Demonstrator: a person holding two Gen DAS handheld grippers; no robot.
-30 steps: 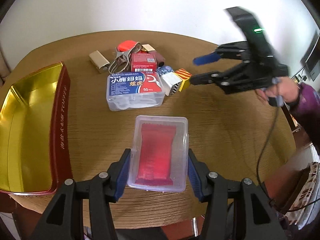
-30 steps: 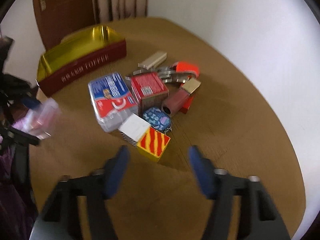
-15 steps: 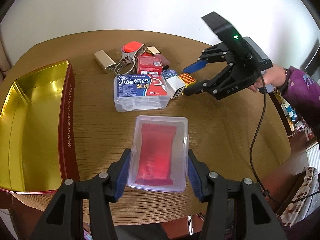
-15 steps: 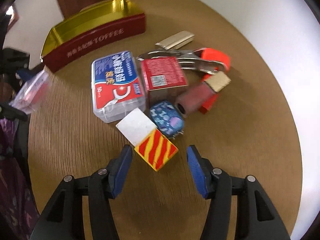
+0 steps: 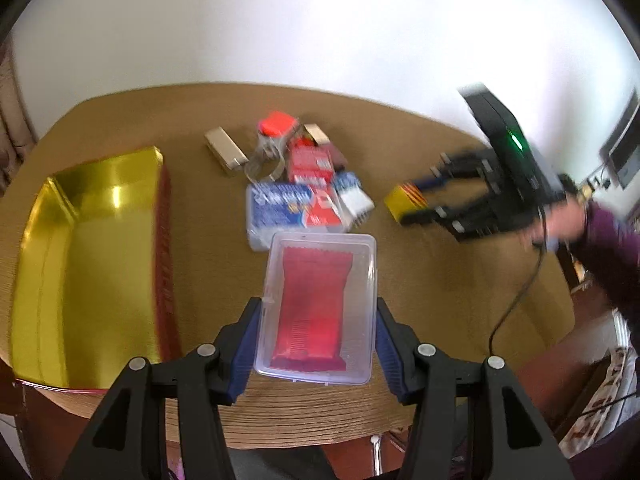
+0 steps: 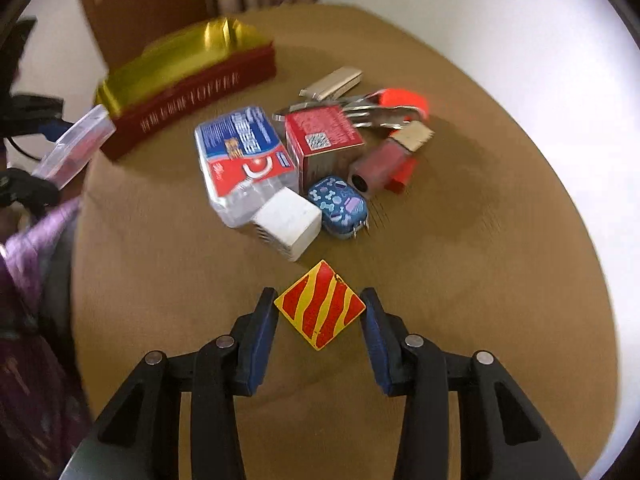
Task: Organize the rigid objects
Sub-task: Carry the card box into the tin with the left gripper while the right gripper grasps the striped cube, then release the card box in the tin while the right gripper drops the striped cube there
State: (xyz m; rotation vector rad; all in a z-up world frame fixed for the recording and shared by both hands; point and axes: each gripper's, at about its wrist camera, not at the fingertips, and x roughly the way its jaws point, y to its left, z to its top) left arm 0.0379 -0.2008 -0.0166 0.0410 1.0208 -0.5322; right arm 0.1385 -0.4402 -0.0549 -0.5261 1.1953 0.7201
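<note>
The left gripper [image 5: 316, 328] clamps a clear plastic box [image 5: 318, 312], stiff but slick, by its long sides. The right gripper [image 6: 320, 312] pinches a striped block [image 6: 320, 305] by two corners, probably precariously, at 6 o'clock from the pile.

round wooden table [image 5: 440, 280] | white wall [image 5: 320, 20] | brown door [image 6: 152, 4]

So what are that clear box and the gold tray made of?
The clear box looks like thin, glossy see-through plastic: the red packet inside shows through its lid. The gold tray looks like polished metal, probably tin, since its inside gives mirror-like glints, though foil-lined card can't be ruled out.
</note>
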